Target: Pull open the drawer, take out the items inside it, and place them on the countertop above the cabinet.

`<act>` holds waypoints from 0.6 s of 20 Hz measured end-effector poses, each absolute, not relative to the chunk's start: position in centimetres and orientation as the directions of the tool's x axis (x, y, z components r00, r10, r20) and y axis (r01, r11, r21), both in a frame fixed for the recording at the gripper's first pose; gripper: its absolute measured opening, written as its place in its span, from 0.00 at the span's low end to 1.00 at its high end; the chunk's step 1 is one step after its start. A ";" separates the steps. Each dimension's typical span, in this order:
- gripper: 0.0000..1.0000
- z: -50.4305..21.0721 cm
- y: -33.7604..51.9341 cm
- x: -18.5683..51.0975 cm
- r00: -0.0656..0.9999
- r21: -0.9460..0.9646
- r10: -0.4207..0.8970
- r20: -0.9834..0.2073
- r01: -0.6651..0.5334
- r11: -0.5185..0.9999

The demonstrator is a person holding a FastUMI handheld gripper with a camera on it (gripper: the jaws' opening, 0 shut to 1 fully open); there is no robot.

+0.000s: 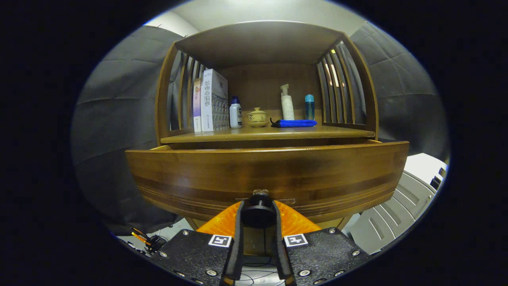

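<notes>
Dead ahead at twelve o'clock, the gripper (258, 214) is closing its two fingers (237, 238) on the black round knob (258, 212) at the middle of the drawer (270, 174) front, one pad pressing on each side of it. That drawer is already standing a little proud of the cabinet (262, 47), its top edge sitting forward of the countertop (270, 134), so the pull is under way but probably far from finished. What lies inside is hidden behind the front panel. To do this well, I judge the hand should be drawing straight back toward six o'clock, level and slow, keeping the knob centred between the pads so it is not slipping out or racking the drawer sideways. Up at twelve o'clock the countertop is carrying books (210, 101), bottles (235, 113), a small lidded pot (257, 117) and a blue cloth (294, 123), with bare wood at the front edge for setting things down.
</notes>
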State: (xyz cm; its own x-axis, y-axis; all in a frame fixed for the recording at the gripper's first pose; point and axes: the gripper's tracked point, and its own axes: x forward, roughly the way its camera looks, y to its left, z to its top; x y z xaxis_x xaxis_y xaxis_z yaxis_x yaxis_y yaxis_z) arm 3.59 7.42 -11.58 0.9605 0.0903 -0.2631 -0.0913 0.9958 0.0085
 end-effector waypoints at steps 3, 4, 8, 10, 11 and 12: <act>0.34 -11.8 7.3 1.7 0.958 -0.001 0.092 -0.272 -0.096 0.995; 0.34 -12.1 7.4 1.1 0.955 0.011 0.092 -0.283 -0.093 0.996; 0.34 -11.8 8.0 -1.8 0.955 0.002 0.103 -0.278 -0.107 0.994; 0.34 -11.9 8.2 -3.1 0.956 -0.007 0.110 -0.273 -0.116 0.993; 0.34 -11.8 8.3 -3.4 0.957 -0.013 0.115 -0.268 -0.123 0.992; 0.34 -11.9 8.3 -3.4 0.956 -0.021 0.119 -0.269 -0.129 0.991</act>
State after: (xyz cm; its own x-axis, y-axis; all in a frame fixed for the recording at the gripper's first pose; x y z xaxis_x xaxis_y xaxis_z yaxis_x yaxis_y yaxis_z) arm -3.37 8.35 -11.87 0.9559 0.1186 -0.2688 -0.1288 0.9915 -0.0206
